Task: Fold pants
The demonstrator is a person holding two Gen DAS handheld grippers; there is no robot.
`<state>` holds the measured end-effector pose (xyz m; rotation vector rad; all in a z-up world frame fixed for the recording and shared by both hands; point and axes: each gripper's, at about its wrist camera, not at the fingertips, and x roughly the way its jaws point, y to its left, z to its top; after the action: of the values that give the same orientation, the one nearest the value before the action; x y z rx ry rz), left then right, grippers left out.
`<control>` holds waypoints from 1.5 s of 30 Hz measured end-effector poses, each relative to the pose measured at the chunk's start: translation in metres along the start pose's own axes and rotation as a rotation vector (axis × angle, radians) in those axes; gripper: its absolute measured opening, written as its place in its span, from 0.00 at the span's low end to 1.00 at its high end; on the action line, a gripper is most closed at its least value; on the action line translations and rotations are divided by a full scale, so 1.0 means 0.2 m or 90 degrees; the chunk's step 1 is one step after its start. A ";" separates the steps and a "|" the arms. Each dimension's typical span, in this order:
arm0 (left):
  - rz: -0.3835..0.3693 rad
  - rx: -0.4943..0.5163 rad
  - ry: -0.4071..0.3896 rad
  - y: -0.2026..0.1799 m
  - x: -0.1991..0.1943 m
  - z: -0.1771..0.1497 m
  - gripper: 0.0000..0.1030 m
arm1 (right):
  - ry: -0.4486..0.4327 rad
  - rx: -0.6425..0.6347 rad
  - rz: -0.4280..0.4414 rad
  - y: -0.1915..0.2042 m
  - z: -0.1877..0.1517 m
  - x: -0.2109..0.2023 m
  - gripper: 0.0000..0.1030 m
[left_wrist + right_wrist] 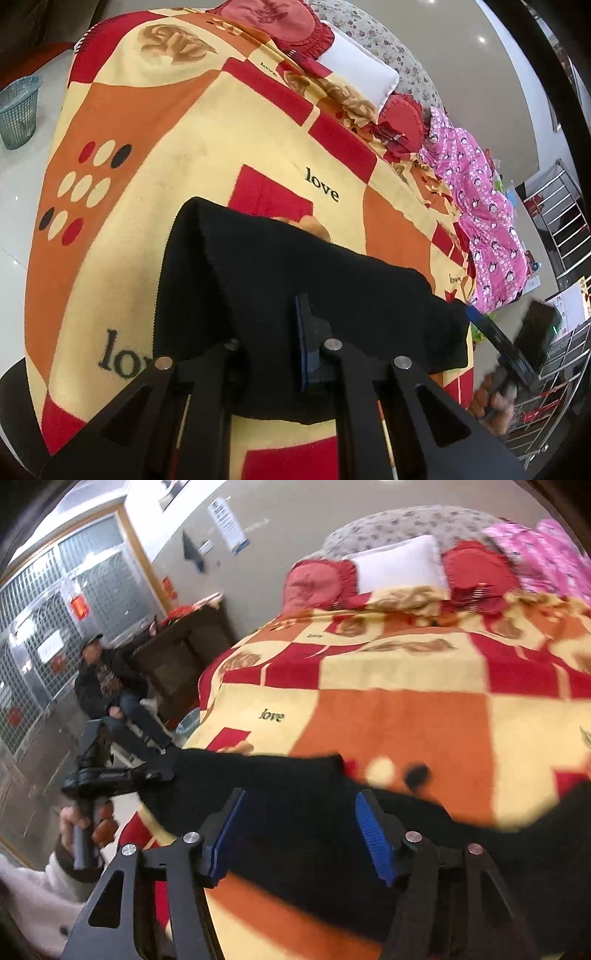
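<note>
Black pants (277,266) lie folded on a red, orange and cream blanket (184,129) that covers a bed. My left gripper (295,325) is shut on the pants' near part; black cloth drapes over one finger and hides it, and one blue pad shows. In the right wrist view, which is blurred, my right gripper (301,797) stands open just above the pants (295,849); its blue pads (225,834) are apart and press on nothing. The left gripper (168,770) shows there at the pants' left end, held by a hand (74,827).
Red frilled cushions (295,26), a white pillow (354,70) and a pink patterned garment (480,206) lie along the bed's far side. A teal basket (18,110) stands on the floor. A person (107,686) sits by a dark cabinet (184,646). Metal rails (561,221) stand right.
</note>
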<state>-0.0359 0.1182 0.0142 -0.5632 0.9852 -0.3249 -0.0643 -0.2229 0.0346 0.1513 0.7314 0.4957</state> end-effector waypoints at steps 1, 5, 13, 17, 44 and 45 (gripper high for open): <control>0.000 0.001 -0.001 0.00 0.00 0.00 0.08 | 0.017 -0.001 -0.003 -0.01 0.04 0.10 0.61; -0.001 0.013 0.001 0.00 0.01 0.01 0.08 | 0.094 0.005 -0.024 -0.06 0.08 0.41 0.58; -0.035 0.028 0.012 0.00 -0.04 0.05 0.08 | 0.079 -0.009 -0.005 0.01 0.11 0.42 0.10; -0.011 0.038 0.011 0.02 -0.03 0.03 0.08 | 0.083 -0.017 -0.034 0.02 0.13 0.48 0.10; 0.006 0.135 -0.061 -0.36 -0.09 -0.07 0.53 | 0.017 0.134 -0.142 -0.28 -0.41 -0.25 0.50; 0.010 0.144 -0.059 -0.39 -0.07 -0.07 0.54 | 0.010 0.135 -0.147 -0.29 -0.41 -0.26 0.50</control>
<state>-0.0562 0.0563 0.0631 -0.3622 0.8495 -0.3870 -0.1294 -0.3015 -0.0121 0.2587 0.8049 0.1991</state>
